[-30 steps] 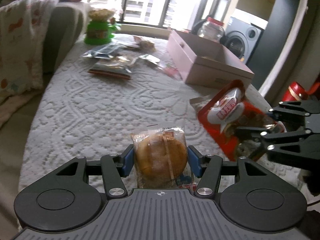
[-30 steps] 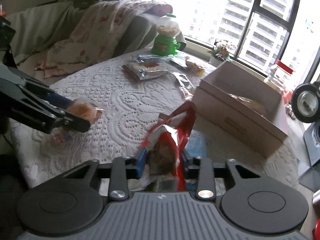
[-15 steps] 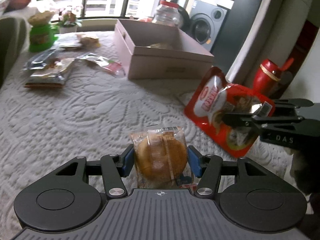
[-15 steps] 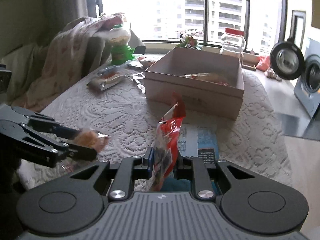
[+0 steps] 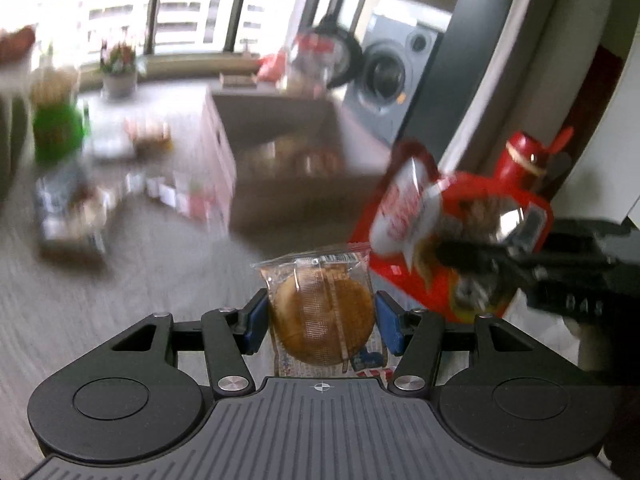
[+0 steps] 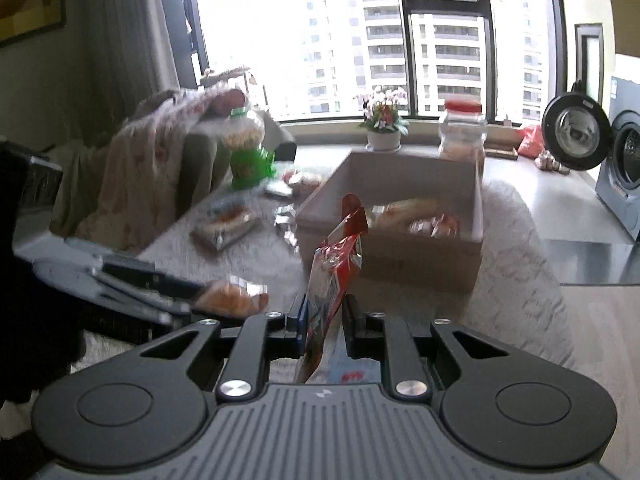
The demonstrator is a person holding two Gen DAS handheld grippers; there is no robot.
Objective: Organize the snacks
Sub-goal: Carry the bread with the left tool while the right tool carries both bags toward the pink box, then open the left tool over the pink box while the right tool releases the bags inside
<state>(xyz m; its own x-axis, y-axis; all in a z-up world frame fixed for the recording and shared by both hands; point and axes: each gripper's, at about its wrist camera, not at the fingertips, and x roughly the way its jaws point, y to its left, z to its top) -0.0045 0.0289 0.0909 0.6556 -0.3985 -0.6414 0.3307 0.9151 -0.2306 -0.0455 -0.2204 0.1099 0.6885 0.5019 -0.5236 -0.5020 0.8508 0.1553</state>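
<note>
Left gripper (image 5: 321,316) clamped a wrapped cake (image 5: 322,312); right gripper (image 6: 324,322) pinched the red pouch (image 6: 334,276) edge-on, both held above the table, short of the open box (image 6: 400,248). Best approach: clear the near wall w/ both, lower inside, then release.

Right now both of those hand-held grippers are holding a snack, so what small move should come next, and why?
Probably carry both forward over the open box. The left hand-held gripper is shut on the wrapped cake and the right hand-held gripper on the red pouch; both are short of the box, which already holds snacks.
</note>
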